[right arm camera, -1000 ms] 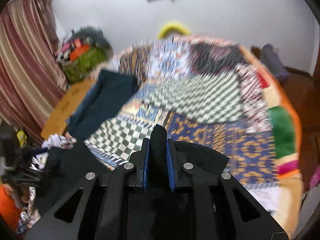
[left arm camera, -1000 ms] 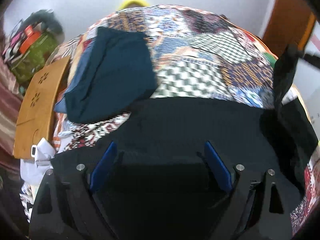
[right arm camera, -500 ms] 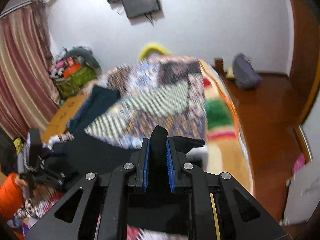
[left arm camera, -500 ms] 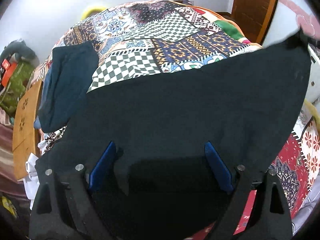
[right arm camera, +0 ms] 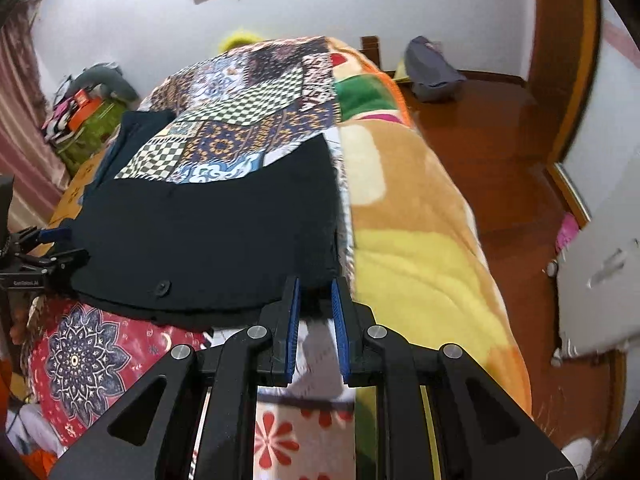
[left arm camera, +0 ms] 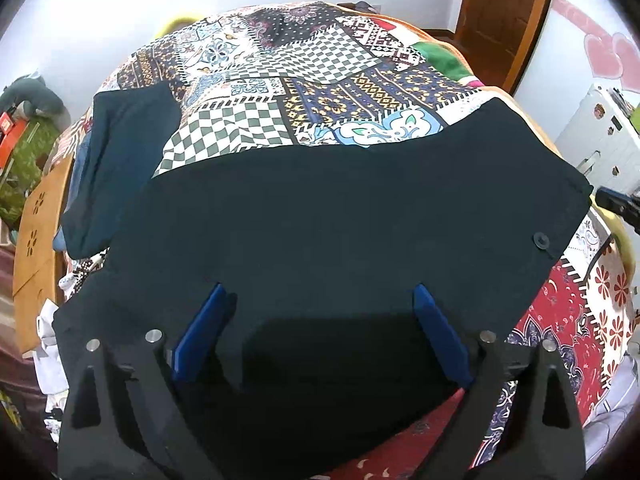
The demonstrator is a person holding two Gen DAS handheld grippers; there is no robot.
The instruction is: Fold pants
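Black pants lie spread flat across the near end of the patchwork bed cover, button side at the right; they also show in the right wrist view. My left gripper is open, its blue pads wide apart over the pants' near edge, holding nothing. My right gripper is open a little, its pads just off the pants' near right corner; it shows at the right edge of the left wrist view. The left gripper shows at the left of the right wrist view.
A folded dark blue garment lies at the bed's left side. A wooden board stands left of the bed. A white cabinet and a wooden door are at the right. Wooden floor lies right of the bed.
The pants went from hanging bunched to spread flat on the bed. My right gripper, shut on the pants before, has opened and let go. My left gripper stayed open.
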